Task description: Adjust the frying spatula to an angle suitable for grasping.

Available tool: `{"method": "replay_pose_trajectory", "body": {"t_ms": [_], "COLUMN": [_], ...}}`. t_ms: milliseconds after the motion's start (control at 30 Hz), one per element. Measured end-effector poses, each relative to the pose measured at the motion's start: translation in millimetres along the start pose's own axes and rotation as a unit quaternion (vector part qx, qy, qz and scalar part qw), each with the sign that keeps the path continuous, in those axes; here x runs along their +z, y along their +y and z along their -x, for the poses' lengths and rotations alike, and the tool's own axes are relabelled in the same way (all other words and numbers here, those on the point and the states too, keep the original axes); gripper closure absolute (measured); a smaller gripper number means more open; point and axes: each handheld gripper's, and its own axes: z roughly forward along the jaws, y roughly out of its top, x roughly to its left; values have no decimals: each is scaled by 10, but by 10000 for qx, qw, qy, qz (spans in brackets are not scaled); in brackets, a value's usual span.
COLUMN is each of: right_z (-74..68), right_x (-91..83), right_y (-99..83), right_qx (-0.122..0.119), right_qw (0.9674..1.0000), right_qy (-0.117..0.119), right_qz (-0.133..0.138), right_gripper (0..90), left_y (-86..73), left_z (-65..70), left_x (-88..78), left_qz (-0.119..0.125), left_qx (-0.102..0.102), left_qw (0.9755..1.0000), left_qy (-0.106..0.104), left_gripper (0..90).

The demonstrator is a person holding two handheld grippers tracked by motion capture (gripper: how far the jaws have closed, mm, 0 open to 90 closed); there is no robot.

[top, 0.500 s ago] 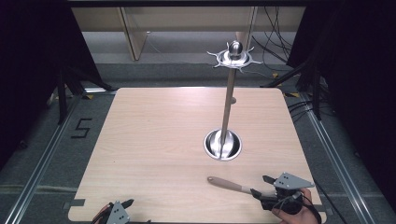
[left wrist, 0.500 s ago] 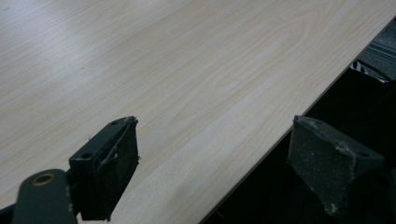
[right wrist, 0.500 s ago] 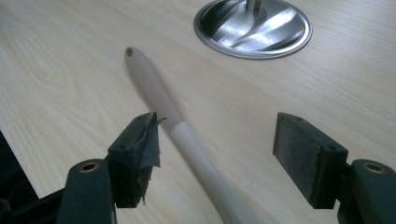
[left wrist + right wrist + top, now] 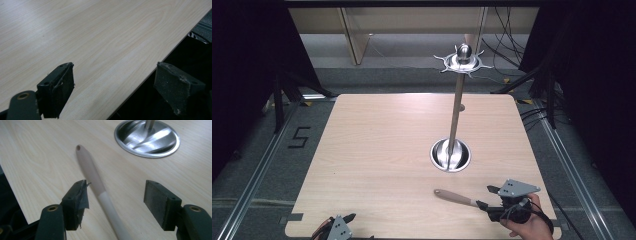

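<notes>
The wooden handle (image 4: 93, 176) lies flat on the bench (image 4: 377, 150), passing between the right gripper (image 4: 115, 202) jaws. These jaws stand wide apart, no pad pressing it; it runs nearer the left jaw. The left gripper (image 4: 115, 85) jaws stand wide open, straddling the bench edge, holding nothing.

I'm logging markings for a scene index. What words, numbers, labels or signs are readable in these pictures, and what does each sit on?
"5": black tape mark on the grey floor, left of the wooden table in the high view.
No readable text on the wooden handle, the metal stand, its round base or the grippers' jaws.
</notes>
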Motion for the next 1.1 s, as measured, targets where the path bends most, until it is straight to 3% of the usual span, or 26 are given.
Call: {"method": "replay_pose_trajectory", "body": {"t_ms": [67, 167, 233, 267, 367, 433, 567, 600, 633, 700, 733, 767, 800, 867, 900, 967, 1033, 1100], "right_z": [-4, -11, -3, -2, 0, -4, -21, -37, -33, -43, -63, -63, -72, -67, -63, -76, -58, -90], "right_x": [39, 82, 128, 145, 215, 261, 407, 432, 447, 484, 515, 515, 552, 559, 596, 593, 638, 643], "right_y": [45, 82, 116, 137, 181, 218, 295, 301, 316, 316, 345, 345, 361, 388, 389, 398, 413, 412], "right_qx": [-78, -131, -197, -196, -184, -296, -462, -352, -431, -490, -544, -544, -627, -747, -849, -782, -1069, -851], "right_qw": [9999, 9995, 9989, 9986, 9982, 9970, 9912, 9915, 9892, 9891, 9860, 9860, 9841, 9796, 9789, 9772, 9728, 9719], "right_qy": [37, 121, 169, 194, 220, 232, 471, 392, 460, 447, 412, 412, 375, 478, 492, 439, 571, 469], "right_qz": [-80, -243, -393, -443, -531, -675, -1151, -1192, -1322, -1317, -1519, -1519, -1620, -1806, -1790, -1922, -1973, -2145], "right_gripper": [370, 382, 397, 401, 420, 444, 466, 478, 493, 506, 533, 533, 547, 572, 581, 588, 603, 620], "left_y": [2, -1, 1, 7, 1, 6, 2, 3, 0, 0, 3, 3, 4, 3, 1, 4, 3, 0], "left_z": [-10, 0, -1, -1, 3, -15, -11, -12, -11, -10, -8, 5, 3, 3, -11, -5, 2, -1], "left_x": [-3, 5, 5, -10, -4, -15, -6, -10, -9, -13, -18, -13, -13, -12, -9, -16, -13, -2], "left_qz": [35, 81, 52, -2, 85, -57, 29, 4, 17, 13, 11, 86, 75, 61, 23, 16, 61, 81], "left_qx": [100, -53, -6, -19, -63, 24, 16, 39, 21, 22, 20, -63, -47, -41, 29, 2, -43, -43], "left_qw": [9999, 10000, 10000, 10000, 9999, 10000, 10000, 10000, 10000, 10000, 10000, 9999, 10000, 10000, 10000, 10000, 10000, 10000], "left_qy": [20, 1, 58, -31, -15, -22, 23, 40, 28, 15, 6, -20, -16, -22, 7, -1, -20, -18], "left_gripper": [155, 155, 155, 154, 155, 155, 154, 155, 155, 155, 155, 155, 154, 155, 155, 155, 155, 155]}}
